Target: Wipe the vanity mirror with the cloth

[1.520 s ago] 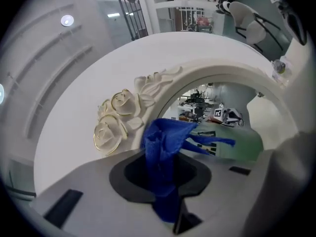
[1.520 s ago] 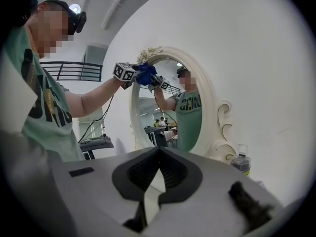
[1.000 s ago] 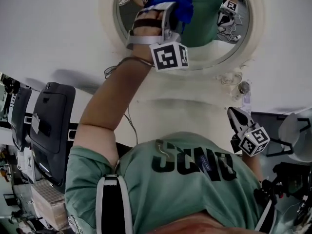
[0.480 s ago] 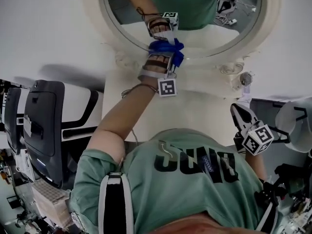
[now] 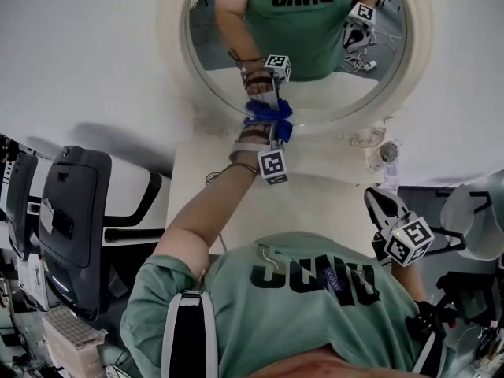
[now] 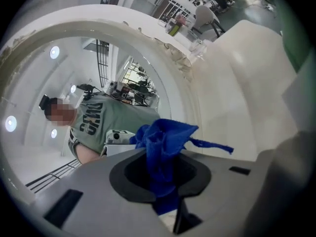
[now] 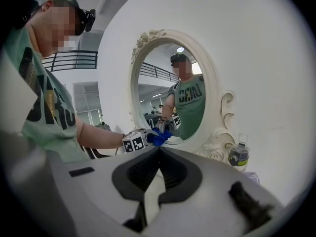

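Here we hold the blue cloth point(image 5: 268, 113) against the vanity mirror point(image 5: 206, 53), at its lower edge.
Our left gripper point(image 5: 268, 127) clamps the bunched cloth; our right gripper point(image 5: 378, 194) hangs well aside, jaws closed on nothing.

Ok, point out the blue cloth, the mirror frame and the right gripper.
blue cloth point(image 5: 269, 118): head view, bunched middle.
mirror frame point(image 5: 175, 46): head view, left rim.
right gripper point(image 5: 373, 196): head view, between its fingertips.

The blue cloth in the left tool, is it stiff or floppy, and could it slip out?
Likely floppy: the blue cloth bunches into soft folds above the left tool, a loose strand trailing. Slipping seems unlikely, since the jaws are shut on its middle.
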Motion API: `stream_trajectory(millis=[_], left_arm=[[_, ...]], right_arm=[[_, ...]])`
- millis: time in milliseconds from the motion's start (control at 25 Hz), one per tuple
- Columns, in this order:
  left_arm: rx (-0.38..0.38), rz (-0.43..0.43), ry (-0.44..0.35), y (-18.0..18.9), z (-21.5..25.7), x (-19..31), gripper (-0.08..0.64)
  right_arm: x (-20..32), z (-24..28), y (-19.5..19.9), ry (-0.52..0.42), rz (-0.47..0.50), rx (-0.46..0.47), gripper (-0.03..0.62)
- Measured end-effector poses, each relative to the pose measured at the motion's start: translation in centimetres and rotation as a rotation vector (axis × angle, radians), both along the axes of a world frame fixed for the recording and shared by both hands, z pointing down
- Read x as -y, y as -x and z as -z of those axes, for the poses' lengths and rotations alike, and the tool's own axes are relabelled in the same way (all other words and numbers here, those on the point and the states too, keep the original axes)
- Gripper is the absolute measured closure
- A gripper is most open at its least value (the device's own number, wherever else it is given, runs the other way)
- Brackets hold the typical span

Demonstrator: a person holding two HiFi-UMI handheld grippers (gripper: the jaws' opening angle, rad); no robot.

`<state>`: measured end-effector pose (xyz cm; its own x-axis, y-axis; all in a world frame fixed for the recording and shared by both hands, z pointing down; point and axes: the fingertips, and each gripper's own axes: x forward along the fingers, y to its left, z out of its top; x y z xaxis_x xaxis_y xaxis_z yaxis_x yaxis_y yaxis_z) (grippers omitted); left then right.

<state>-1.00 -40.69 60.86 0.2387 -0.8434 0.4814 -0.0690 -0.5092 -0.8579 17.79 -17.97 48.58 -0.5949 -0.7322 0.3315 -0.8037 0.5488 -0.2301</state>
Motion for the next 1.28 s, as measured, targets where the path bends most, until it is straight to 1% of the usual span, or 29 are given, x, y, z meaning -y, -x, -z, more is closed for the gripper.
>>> stream_trajectory(millis=[40,80,160,240,320,400,480,520,600,720,800,880,1080,1200,1280], left_arm=[[-0.017,0.004,0.003,0.0,0.8,-0.3,0.478],[-0.043,0.002,-0.016,-0.1,2.3,-0.6,0.477],[-0.115,-0.015,-0.111,-0.7,8.0,-0.7,0.476],[-0.211,-0.051,-0.241,-1.7,16.4,-0.5,0.476],[-0.305,-0.089,-0.384,-2.7,26.1,-0.8,0.476],[-0.367,-0.109,-0.514,-3.0,35.2,-1.2,0.476],[-0.383,-0.105,-0.603,-2.8,42.5,-1.1,0.476],[-0.373,-0.097,-0.633,-2.7,45.3,-0.8,0.476],[-0.336,-0.076,-0.675,-2.8,49.1,0.2,0.476],[-0.249,-0.052,-0.709,-3.3,51.1,1.7,0.476],[-0.188,-0.048,-0.722,-3.7,50.9,2.3,0.476],[-0.159,-0.042,-0.737,-3.8,50.6,3.0,0.476],[-0.199,-0.017,-0.743,-2.7,50.4,4.3,0.477],[-0.209,-0.029,-0.765,-3.1,50.3,3.8,0.477],[-0.199,-0.042,-0.782,-3.8,49.5,3.2,0.479]], right_arm=[[-0.1,0.2,-0.1,-0.007,-0.001,0.003,0.584],[-0.2,0.3,-0.4,-0.014,-0.005,0.007,0.584],[-0.1,0.3,-0.9,-0.03,-0.014,0.013,0.584],[0.4,0.4,-1.1,-0.049,-0.016,0.018,0.585],[0.6,0.6,-1.0,-0.07,-0.01,0.028,0.585],[0.7,0.9,-0.7,-0.088,0.0,0.04,0.584],[0.7,1.3,-0.3,-0.098,0.003,0.05,0.584],[0.6,1.4,-0.3,-0.1,0.002,0.055,0.584],[0.5,1.3,-0.4,-0.103,-0.003,0.066,0.584],[0.4,0.7,-0.8,-0.107,-0.004,0.086,0.584],[0.3,0.2,-1.1,-0.109,-0.006,0.095,0.584],[0.3,0.2,-1.3,-0.107,-0.01,0.098,0.585],[0.6,0.4,-0.7,-0.095,-0.014,0.093,0.584],[0.2,0.1,-1.0,-0.083,-0.018,0.09,0.585],[-0.1,-0.2,-1.2,-0.073,-0.021,0.093,0.584]])
